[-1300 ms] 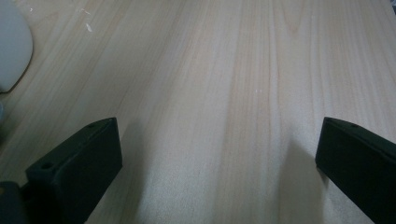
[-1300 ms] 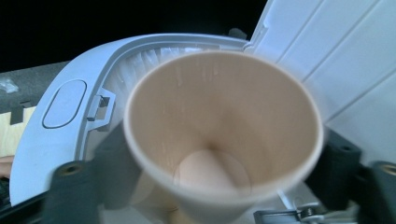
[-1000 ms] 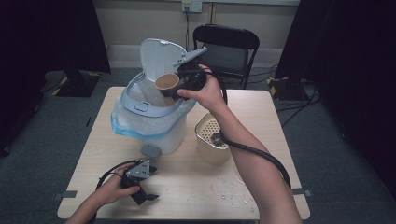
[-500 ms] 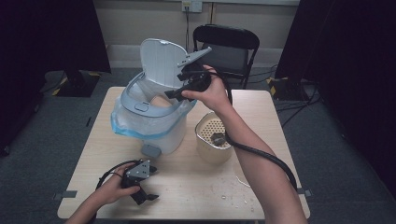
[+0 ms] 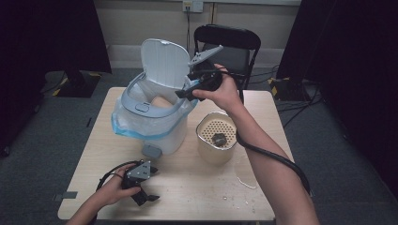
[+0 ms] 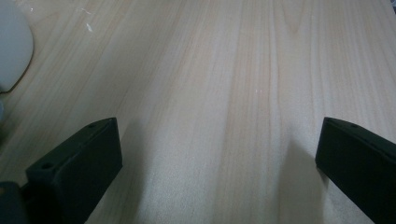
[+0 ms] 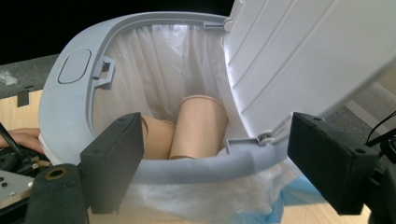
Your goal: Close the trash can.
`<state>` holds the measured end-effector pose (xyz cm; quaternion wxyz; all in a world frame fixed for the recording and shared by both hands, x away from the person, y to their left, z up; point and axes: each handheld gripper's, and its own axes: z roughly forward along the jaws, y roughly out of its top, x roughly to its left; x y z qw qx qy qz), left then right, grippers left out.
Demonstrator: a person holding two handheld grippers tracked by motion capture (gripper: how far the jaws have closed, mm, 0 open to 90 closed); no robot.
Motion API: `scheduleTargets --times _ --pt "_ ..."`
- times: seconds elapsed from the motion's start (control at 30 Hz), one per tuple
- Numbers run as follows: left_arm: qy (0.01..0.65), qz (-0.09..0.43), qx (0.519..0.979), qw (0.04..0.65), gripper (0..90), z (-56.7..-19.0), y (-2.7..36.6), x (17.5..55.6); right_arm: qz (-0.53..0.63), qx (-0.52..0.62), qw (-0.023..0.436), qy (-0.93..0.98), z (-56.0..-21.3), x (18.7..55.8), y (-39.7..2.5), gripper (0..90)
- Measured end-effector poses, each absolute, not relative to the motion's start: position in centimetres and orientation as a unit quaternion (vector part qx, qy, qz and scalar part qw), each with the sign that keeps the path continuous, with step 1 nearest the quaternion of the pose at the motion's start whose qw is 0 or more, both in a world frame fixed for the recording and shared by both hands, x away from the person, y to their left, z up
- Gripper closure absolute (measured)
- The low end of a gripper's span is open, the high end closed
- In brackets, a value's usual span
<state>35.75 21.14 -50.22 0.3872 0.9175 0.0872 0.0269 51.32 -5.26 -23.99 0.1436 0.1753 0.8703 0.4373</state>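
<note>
Below the spread, empty right tool (image 7: 212,158), two paper cups (image 7: 198,126) lie inside the lined bin (image 7: 70,88).

We see a black folding metal chair (image 5: 228,44) behind the light wooden counter (image 5: 187,187), grey carpeted floor (image 5: 42,154), beige wall (image 5: 141,18), black curtains (image 5: 47,33).

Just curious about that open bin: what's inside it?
Inside the bin, two brown paper cups lie against the white liner. Its rim and the cups hide whatever is below.
</note>
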Motion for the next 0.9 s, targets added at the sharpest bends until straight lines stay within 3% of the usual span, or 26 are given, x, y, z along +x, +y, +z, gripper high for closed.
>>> scheduleTargets --times 0.9 --pt "0.087 0.026 0.917 0.387 0.0 -50.2 21.1 35.8 0.436 0.205 0.153 0.863 -24.1 54.4 -5.6 21.2"
